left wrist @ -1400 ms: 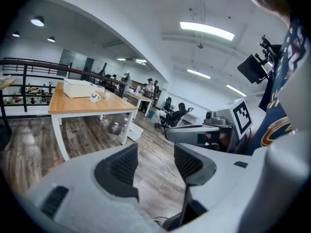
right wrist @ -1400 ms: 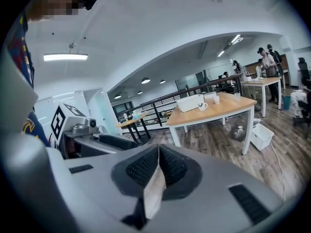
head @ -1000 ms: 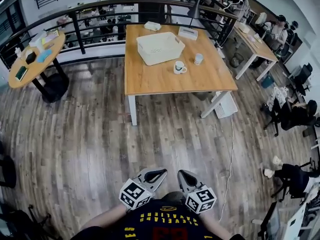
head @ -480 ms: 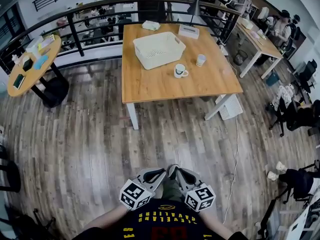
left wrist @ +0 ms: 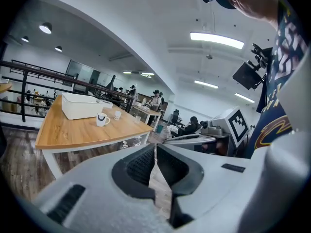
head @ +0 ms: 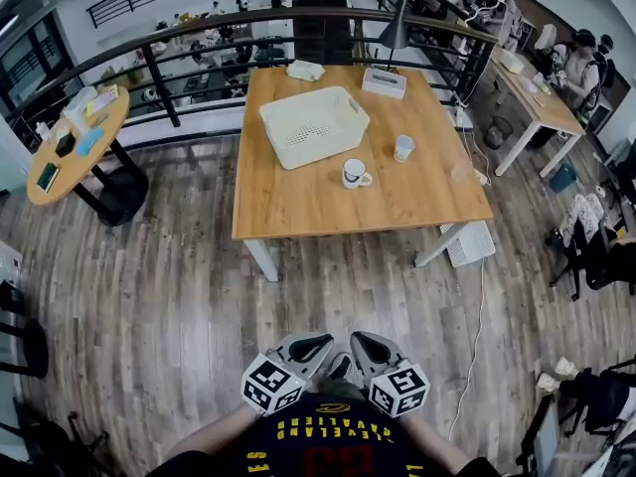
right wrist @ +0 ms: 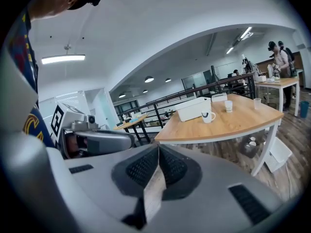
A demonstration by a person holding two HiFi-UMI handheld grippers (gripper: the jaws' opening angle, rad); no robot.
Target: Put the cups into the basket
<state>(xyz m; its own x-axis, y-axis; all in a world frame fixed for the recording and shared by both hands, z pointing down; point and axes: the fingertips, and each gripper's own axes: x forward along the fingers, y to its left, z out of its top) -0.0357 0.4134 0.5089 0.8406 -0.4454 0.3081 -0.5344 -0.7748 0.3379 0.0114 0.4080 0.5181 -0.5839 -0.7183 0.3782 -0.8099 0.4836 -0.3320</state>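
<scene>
Wooden table [head: 298,197] holds white mug [head: 354,174] and small cup [head: 402,147], both beside the basket [head: 314,125], outside it. We have left gripper [head: 314,346] and right gripper [head: 362,346] clamped empty, well apart from them.

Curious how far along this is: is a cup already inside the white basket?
No: the mug and the small cup both stand on the table, outside the basket, which looks empty.

White basket [head: 314,125], white mug [head: 353,173] w/ dark mark, pale cup [head: 403,147], honey wood table [head: 298,202], grey-brown plank floor [head: 179,296]
</scene>
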